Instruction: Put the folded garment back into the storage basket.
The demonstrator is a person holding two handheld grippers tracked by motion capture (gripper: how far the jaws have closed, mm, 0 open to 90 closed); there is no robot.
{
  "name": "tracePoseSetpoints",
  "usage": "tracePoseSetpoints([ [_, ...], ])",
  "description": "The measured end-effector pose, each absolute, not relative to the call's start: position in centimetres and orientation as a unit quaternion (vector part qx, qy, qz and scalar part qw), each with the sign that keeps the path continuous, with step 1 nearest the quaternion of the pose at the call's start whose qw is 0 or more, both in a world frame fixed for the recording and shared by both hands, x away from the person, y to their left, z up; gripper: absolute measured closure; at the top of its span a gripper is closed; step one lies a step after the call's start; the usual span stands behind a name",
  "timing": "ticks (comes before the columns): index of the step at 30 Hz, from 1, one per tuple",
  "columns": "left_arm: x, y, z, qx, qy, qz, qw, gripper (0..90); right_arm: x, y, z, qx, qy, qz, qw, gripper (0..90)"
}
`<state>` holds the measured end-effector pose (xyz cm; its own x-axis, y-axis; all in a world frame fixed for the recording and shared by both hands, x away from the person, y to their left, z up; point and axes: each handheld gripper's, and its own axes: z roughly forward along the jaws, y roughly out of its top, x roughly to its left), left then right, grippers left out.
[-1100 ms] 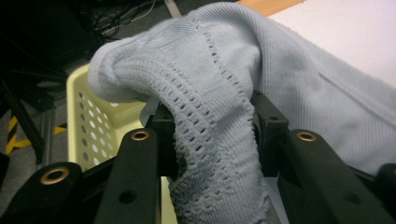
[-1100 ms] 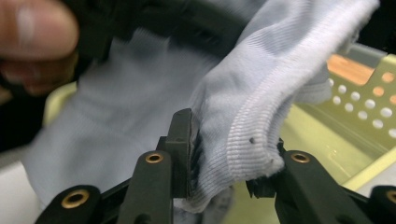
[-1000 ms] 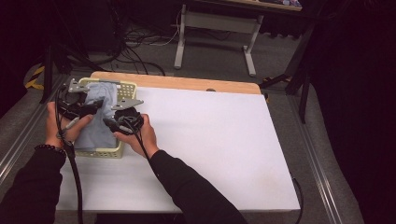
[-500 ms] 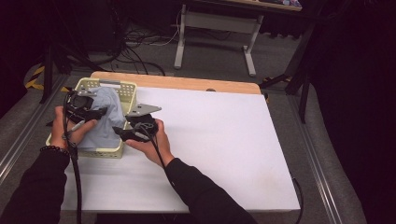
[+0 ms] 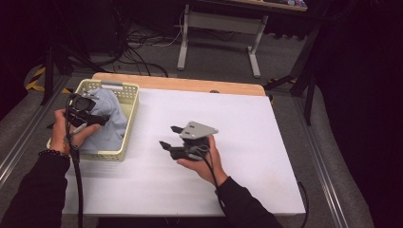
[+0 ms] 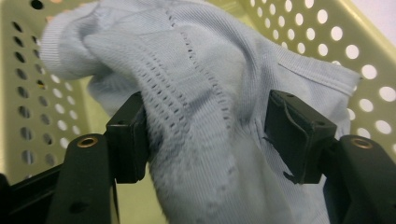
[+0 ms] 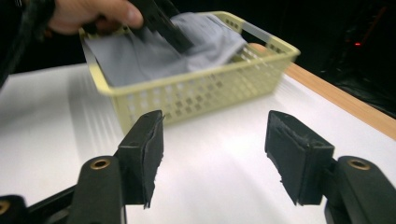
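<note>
My left gripper [image 5: 95, 116], jaws just opening, loosely straddles the cloth [image 5: 108, 124] inside the basket [image 5: 124, 127]; my right gripper [image 5: 172, 137], spread empty, hovers over open table [image 5: 266, 156].

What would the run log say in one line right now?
left gripper: jaws just opening, fingers around blue cloth in yellow basket | right gripper: open, empty, over white table
</note>
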<state>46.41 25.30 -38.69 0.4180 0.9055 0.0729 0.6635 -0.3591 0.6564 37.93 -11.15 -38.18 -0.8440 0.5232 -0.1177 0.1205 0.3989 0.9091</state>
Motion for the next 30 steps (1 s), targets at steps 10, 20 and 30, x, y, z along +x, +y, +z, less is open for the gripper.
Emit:
tracePoseSetpoints([
  [10,44.8,26.2,-37.3,0.803,0.475,0.252,0.257,63.9,33.8,-21.7,-40.6,0.261,0.792,0.499,0.236,38.2],
  [20,45.1,26.0,-37.2,0.781,0.503,0.268,0.256,33.6,31.6,-25.7,-42.4,0.279,0.796,0.473,0.255,36.7],
  [30,44.7,26.2,-35.6,0.771,0.47,0.275,0.329,72.3,31.3,-25.8,-42.1,0.277,0.791,0.473,0.271,37.5],
])
